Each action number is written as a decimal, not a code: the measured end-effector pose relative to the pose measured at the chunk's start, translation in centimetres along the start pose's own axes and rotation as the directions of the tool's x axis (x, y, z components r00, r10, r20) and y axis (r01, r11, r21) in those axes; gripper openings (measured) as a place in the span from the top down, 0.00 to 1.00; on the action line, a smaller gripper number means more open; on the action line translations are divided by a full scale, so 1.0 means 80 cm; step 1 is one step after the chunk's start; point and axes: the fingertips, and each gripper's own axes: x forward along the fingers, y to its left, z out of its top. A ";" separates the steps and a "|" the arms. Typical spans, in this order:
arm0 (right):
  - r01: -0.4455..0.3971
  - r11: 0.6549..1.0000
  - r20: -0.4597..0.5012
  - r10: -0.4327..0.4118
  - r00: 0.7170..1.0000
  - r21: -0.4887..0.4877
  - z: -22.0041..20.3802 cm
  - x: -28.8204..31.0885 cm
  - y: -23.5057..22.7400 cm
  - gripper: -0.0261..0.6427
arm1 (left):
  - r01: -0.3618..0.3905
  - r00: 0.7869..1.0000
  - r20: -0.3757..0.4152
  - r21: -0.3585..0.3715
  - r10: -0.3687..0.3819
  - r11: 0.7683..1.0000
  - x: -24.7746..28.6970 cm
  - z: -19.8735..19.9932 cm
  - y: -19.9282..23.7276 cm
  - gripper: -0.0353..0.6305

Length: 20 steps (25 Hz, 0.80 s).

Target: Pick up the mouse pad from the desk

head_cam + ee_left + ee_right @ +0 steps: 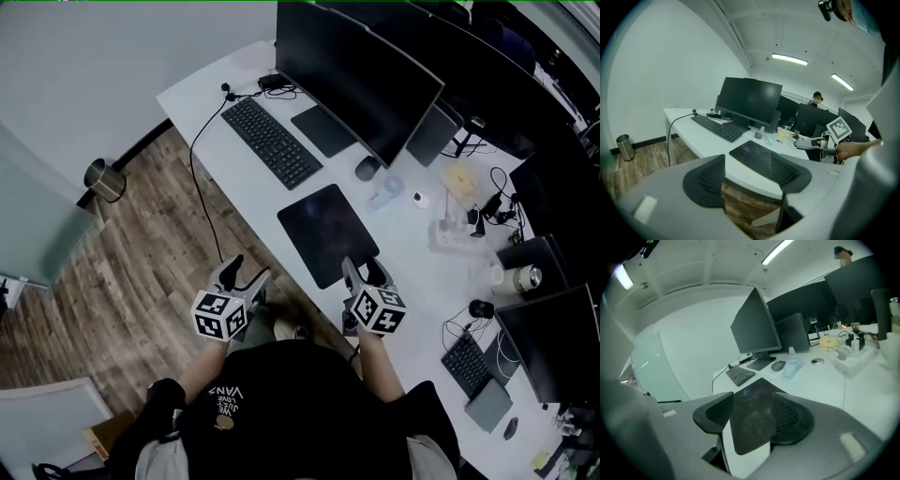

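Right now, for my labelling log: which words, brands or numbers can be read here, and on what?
Nothing here reads clearly.
White shirt print: upside down, too small to read.
Marker cube of the left gripper: square pattern, no words.
Marker cube of the right gripper: likewise.
Keyboard keys: too small.
Can label: blurred.

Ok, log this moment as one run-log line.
phase: pre-grasp | mouse pad: flat on desk, not held | left gripper: open, short of desk edge | right gripper: open, at pad's near edge
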 end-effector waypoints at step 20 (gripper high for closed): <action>0.463 0.865 0.085 -0.485 0.871 0.194 0.020 0.018 -0.014 0.60 | 0.401 0.870 -0.368 0.137 -0.329 0.906 0.174 0.036 0.087 0.52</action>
